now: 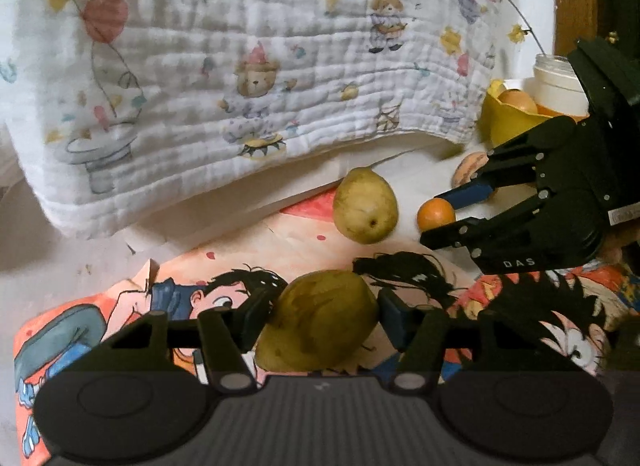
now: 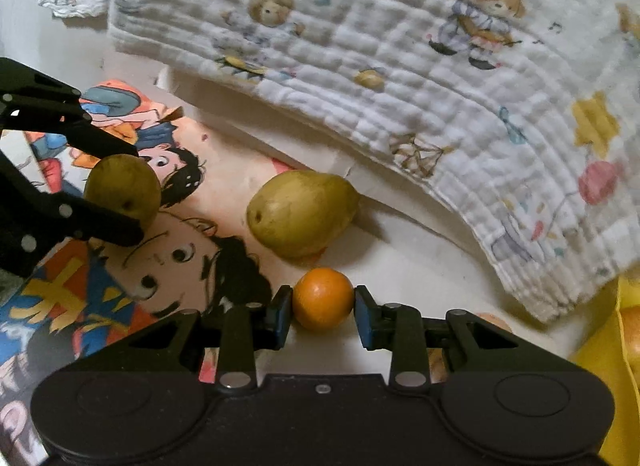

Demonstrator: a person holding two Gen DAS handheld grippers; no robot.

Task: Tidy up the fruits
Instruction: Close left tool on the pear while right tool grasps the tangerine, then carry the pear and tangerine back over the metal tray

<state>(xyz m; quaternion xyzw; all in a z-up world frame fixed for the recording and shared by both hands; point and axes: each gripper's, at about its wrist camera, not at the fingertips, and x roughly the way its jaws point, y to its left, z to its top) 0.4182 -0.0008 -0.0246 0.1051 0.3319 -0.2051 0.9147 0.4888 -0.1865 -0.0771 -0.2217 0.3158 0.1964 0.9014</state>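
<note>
- Left wrist view: the left gripper (image 1: 326, 316) has its jaws pinching a greenish pear (image 1: 318, 322), which lies on a cartoon-printed sheet (image 1: 120, 306) spread over the pale worktop (image 1: 48, 250).
- Beyond those jaws lies a second pear (image 1: 365, 205), and behind it hangs a white quilted cloth (image 1: 248, 65) printed with bears, balloons and stars.
- To the right of the jaws, the right gripper (image 1: 456, 211) bears the letters "DAS" on its body.
- Past it stands a yellow bowl (image 1: 504, 121) holding fruit, with a white jar (image 1: 558, 83) behind.
- Right wrist view: the right gripper's jaws are pinching a small orange (image 2: 323, 298) on the bare worktop, at the sheet's edge.
</note>
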